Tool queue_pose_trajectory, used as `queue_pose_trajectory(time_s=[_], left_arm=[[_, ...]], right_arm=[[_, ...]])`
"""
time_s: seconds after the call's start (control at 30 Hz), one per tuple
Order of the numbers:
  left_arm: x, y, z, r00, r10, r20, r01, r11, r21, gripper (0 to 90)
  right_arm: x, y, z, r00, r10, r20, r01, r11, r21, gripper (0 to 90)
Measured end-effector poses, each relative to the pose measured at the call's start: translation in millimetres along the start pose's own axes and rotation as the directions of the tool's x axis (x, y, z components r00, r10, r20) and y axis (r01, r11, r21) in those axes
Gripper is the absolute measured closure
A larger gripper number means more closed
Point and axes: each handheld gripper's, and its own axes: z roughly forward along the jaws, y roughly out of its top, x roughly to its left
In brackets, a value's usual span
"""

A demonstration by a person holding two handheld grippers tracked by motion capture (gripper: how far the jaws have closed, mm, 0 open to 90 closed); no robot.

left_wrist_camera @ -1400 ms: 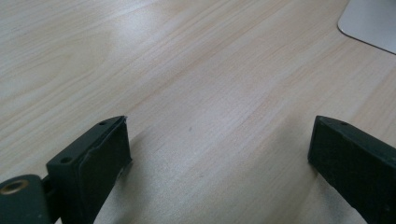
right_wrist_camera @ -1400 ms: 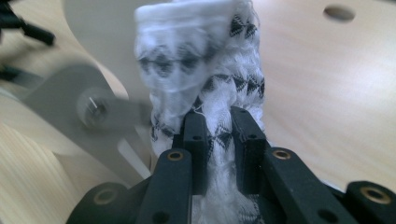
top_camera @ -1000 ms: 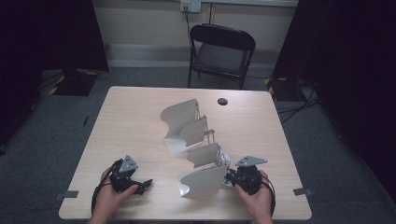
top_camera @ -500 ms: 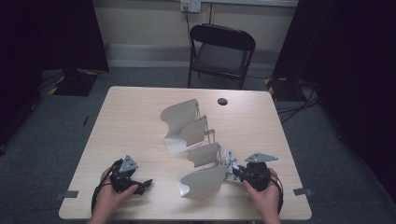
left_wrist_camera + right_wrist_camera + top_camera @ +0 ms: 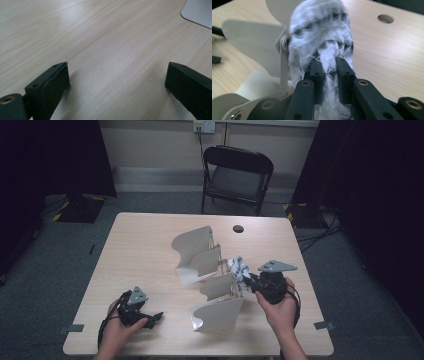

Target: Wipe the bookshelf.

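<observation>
The white cloth with a dark checked pattern (image 5: 239, 270) hangs bunched in the right gripper (image 5: 250, 285), raised above the wooden table (image 5: 140, 250) just beside the white curved-panel rack (image 5: 200, 255). In the right gripper view the cloth (image 5: 322, 37) fills the middle of the frame, its gathered fabric pinched between the two black jaws, which stand close together and clamped on it. The cloth rises past the jaw tips as a rounded bundle, and its left edge lies against or just in front of a metal hinge of the rack (image 5: 257, 37); whether it touches, I cannot tell. In the high view the person's right hand (image 5: 280, 310) holds this gripper near the table's front right part, with the grey three-cornered plate on top.

The left gripper (image 5: 150, 317) rests low at the front left of the table, held by the left hand (image 5: 117, 330), well apart from the cloth. In the left gripper view its jaws stand wide apart over bare wood (image 5: 112, 50), with nothing between them, and a corner of a white rack panel (image 5: 200, 12) shows at the upper right.

A round cable hole (image 5: 238, 228) sits near the table's far edge, and a black folding chair (image 5: 237, 175) stands beyond it
</observation>
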Motion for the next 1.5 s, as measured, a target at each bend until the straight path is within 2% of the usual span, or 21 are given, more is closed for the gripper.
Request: queue_pose_trajectory(time_s=[0.13,0.3,0.53,0.63,0.77,0.87,0.9,0.97,1.03,1.13,1.2,1.3,1.4,1.5], left_arm=[[0.0,0.0,0.0,1.0,0.0,0.0,0.0,1.0,0.0,5.3],[0.0,0.0,0.0,1.0,0.0,0.0,0.0,1.0,0.0,5.3],[0.4,0.2,0.1,1.0,0.004,-0.002,-0.004,1.0,0.003,5.2],[0.4,0.3,0.0,1.0,0.004,-0.003,-0.004,1.0,0.003,5.3],[0.4,0.2,0.0,1.0,0.004,-0.002,-0.004,1.0,0.003,5.3],[0.4,0.2,0.0,1.0,0.005,-0.002,-0.005,1.0,0.003,5.3],[0.4,0.2,0.0,1.0,0.004,-0.002,-0.004,1.0,0.003,5.3],[0.8,0.3,0.1,1.0,0.001,0.004,-0.002,1.0,0.004,5.2],[0.3,0.3,0.7,1.0,-0.006,0.005,0.006,1.0,-0.002,5.2],[0.3,0.3,0.7,1.0,-0.006,0.006,0.006,1.0,-0.002,5.2],[0.2,0.3,0.7,1.0,-0.006,0.006,0.006,1.0,-0.002,5.2],[0.3,0.4,0.6,1.0,-0.005,0.006,0.005,1.0,0.0,5.2],[0.1,0.4,0.6,1.0,-0.004,0.003,0.004,1.0,0.0,5.2],[0.1,0.4,0.6,1.0,-0.004,0.002,0.004,1.0,0.0,5.2]], right_arm=[[0.8,-16.1,14.0,0.9999,0.012,-0.007,-0.011,0.999,0.039,77.9],[-1.3,-35.2,22.7,0.9992,0.033,-0.02,-0.032,0.997,0.069,77.9],[2.2,-61.8,36.1,0.9995,0.021,-0.025,-0.017,0.99,0.138,77.2],[-0.6,-66.7,36.1,0.9996,0.028,-0.009,-0.026,0.99,0.14,76.9],[-11.2,-66.2,34.5,0.9981,0.043,0.043,-0.049,0.988,0.144,76.3],[-25.7,-63.1,32.7,0.9925,0.099,0.072,-0.107,0.988,0.111,74.3],[-29.6,-62.5,33.2,0.9918,0.098,0.083,-0.106,0.988,0.109,73.6],[-39.1,-61.8,34.7,0.9864,0.127,0.104,-0.138,0.985,0.103,70.2],[-47.8,-63.0,37.4,0.9807,0.166,0.103,-0.176,0.98,0.093,62.4],[-49.6,-64.6,37.4,0.9831,0.145,0.111,-0.157,0.982,0.103,58.2],[-49.9,-67.3,31.4,0.9829,0.161,0.089,-0.168,0.982,0.082,55.1],[-48.6,-74.8,22.2,0.9875,0.134,0.082,-0.142,0.985,0.1,54.3],[-46.3,-86.8,16.0,0.9882,0.138,0.067,-0.145,0.983,0.111,52.2],[-39.3,-99.7,13.7,0.9899,0.14,0.022,-0.141,0.981,0.133,51.8]])
